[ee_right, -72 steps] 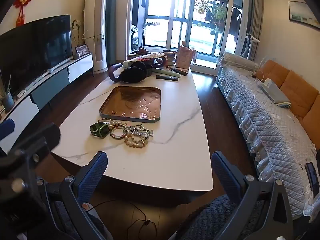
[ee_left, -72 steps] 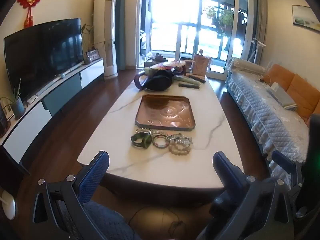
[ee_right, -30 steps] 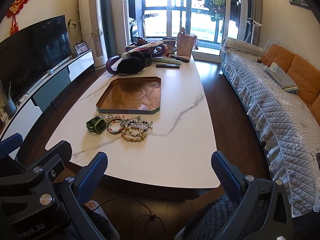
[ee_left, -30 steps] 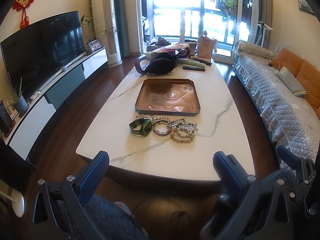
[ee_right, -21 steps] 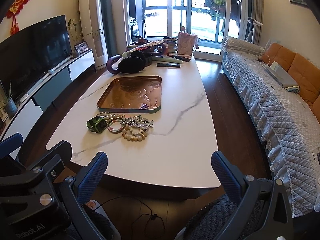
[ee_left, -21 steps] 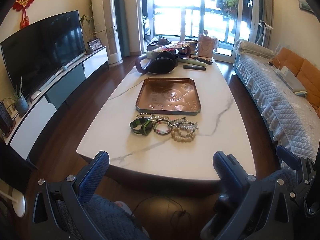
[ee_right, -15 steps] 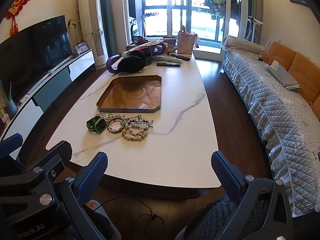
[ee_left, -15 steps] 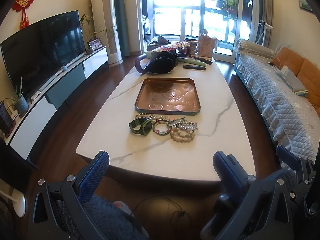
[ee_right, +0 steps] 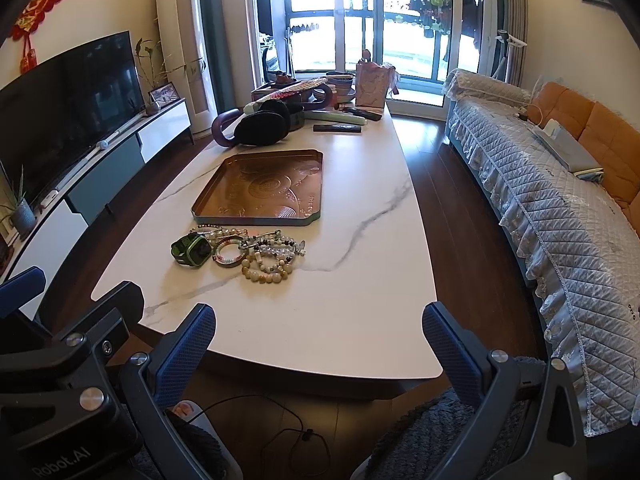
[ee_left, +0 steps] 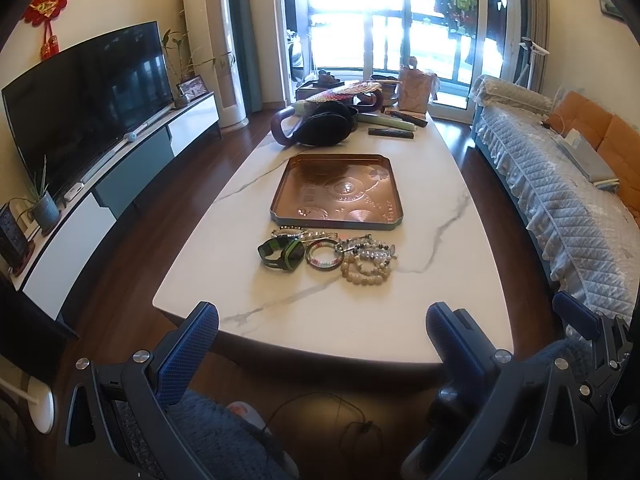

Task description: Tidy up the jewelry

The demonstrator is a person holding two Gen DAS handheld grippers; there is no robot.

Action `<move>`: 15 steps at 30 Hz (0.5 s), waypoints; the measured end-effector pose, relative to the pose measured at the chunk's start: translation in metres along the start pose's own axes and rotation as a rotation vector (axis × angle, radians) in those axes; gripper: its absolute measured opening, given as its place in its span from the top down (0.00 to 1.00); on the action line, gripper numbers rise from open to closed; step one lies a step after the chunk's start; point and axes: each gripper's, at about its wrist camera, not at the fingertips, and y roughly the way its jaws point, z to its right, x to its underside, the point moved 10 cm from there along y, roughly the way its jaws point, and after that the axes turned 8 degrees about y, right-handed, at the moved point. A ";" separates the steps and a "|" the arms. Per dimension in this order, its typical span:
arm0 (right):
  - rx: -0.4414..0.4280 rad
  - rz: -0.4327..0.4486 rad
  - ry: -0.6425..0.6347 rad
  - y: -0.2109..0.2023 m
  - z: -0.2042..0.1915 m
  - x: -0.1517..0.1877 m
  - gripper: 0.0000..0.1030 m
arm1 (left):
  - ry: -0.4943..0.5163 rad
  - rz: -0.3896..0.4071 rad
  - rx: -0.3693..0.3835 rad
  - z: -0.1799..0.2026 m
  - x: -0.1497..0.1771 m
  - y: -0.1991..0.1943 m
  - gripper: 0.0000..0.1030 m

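Observation:
A heap of jewelry lies on the white marble table (ee_left: 352, 312) just in front of a copper tray (ee_left: 340, 192): a green and black watch (ee_left: 280, 254), a multicoloured bead ring (ee_left: 323, 255), a cream bead bracelet (ee_left: 366, 270) and clear and dark bead strands (ee_left: 370, 248). In the right wrist view the same tray (ee_right: 264, 188), watch (ee_right: 191, 251) and cream bracelet (ee_right: 264, 270) show left of centre. My left gripper (ee_left: 322, 344) hangs open before the table's near edge, empty. My right gripper (ee_right: 320, 340) is open too, over the near edge, holding nothing.
At the table's far end stand a dark bag (ee_left: 320, 124), remotes (ee_left: 392, 132) and a pink bag (ee_left: 416, 90). A TV (ee_left: 88, 92) on a low cabinet runs along the left. A covered sofa (ee_left: 560, 200) lines the right. A cable (ee_right: 280, 436) lies on the floor.
Over the earlier frames both views rose and drew slightly nearer the table, so the tabletop shows from higher up. The jewelry and tray have not moved, and both grippers stay open.

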 end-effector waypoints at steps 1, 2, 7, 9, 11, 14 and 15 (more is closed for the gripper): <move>-0.001 -0.001 0.000 0.000 0.000 0.000 0.00 | -0.001 -0.002 0.000 0.001 0.000 0.001 0.00; -0.001 -0.001 -0.001 0.000 0.000 0.000 0.00 | -0.003 -0.004 -0.001 0.002 -0.001 0.001 0.00; -0.007 -0.002 -0.009 0.004 0.002 -0.003 0.00 | -0.006 -0.007 -0.008 0.003 -0.003 0.005 0.00; -0.009 -0.009 -0.006 0.007 0.003 -0.002 0.00 | 0.000 -0.013 -0.006 0.005 -0.004 0.007 0.00; -0.008 -0.013 0.001 0.008 0.005 -0.001 0.00 | 0.003 -0.014 -0.009 0.005 -0.003 0.008 0.00; -0.012 -0.019 -0.001 0.010 0.006 0.000 0.00 | -0.001 -0.018 -0.013 0.006 -0.001 0.008 0.00; -0.011 -0.017 -0.004 0.010 0.006 0.000 0.00 | -0.002 -0.020 -0.013 0.006 -0.001 0.010 0.00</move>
